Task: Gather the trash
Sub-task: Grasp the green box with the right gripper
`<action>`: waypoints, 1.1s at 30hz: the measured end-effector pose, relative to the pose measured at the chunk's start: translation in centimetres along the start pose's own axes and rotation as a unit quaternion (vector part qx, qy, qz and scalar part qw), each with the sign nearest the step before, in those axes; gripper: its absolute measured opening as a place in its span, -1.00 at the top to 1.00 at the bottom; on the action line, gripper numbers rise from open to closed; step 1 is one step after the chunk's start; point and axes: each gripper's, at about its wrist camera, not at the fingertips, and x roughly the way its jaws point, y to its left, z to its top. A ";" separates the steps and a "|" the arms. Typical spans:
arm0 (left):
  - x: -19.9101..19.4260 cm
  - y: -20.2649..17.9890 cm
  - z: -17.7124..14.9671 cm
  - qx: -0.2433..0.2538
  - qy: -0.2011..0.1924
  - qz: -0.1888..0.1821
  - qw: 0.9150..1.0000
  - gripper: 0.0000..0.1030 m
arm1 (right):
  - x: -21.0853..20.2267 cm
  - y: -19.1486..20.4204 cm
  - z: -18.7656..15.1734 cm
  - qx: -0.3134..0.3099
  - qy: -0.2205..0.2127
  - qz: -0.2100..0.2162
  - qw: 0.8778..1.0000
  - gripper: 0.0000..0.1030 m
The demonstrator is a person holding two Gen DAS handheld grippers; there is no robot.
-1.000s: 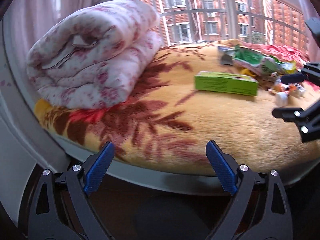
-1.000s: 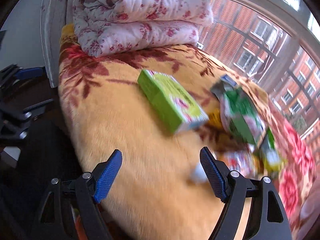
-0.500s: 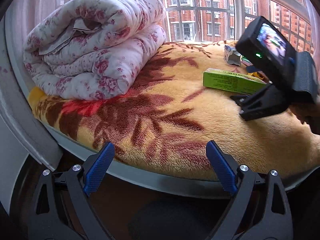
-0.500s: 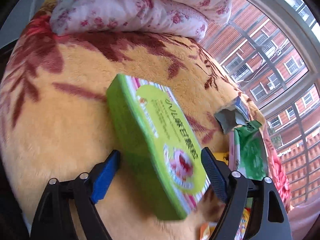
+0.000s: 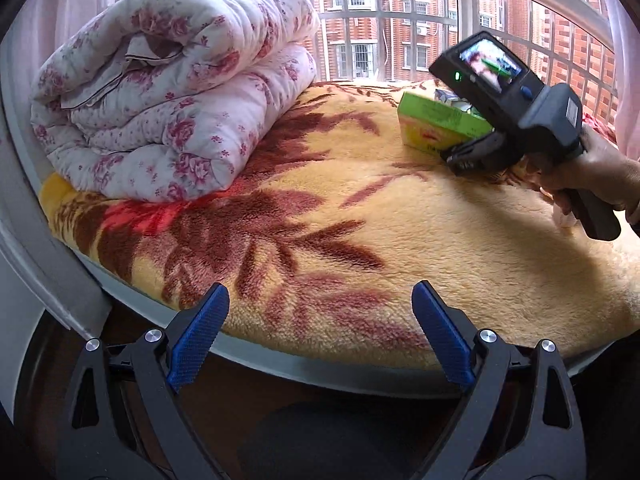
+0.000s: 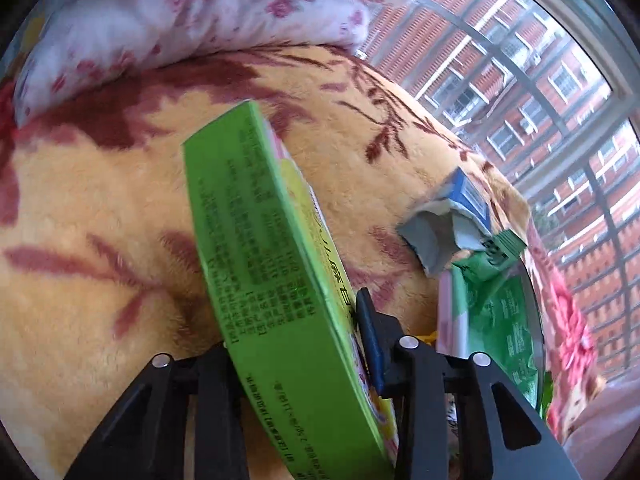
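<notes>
Clamping across the thin faces of the green box, the right tool grasps its near end, the box tilted over the blanket. It looks light, stiff cardboard (probably empty, so crushable), best pinched near the middle. The left tool hangs released at the bed's near edge. Torn wrappers lie just right.

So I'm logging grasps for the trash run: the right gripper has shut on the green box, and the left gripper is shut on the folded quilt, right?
Not quite. The right gripper is indeed shut on the green box, as the right wrist view shows. But the left gripper is open and holds nothing; in the left wrist view it hangs at the bed's edge, apart from the folded quilt.
</notes>
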 end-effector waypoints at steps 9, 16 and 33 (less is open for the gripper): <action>-1.5 -2.8 1.8 0.025 -0.025 -0.011 0.999 -0.75 | -9.0 -4.2 -2.4 0.075 -0.080 0.042 0.993 0.38; -1.6 -6.0 3.1 0.047 -0.024 -0.041 0.998 -0.75 | -15.1 -7.7 -9.2 0.130 -0.107 0.030 0.985 0.38; 1.1 -15.3 10.3 0.042 0.001 -0.107 0.993 -0.75 | -18.0 -11.3 -26.4 0.305 -0.101 0.046 0.946 0.36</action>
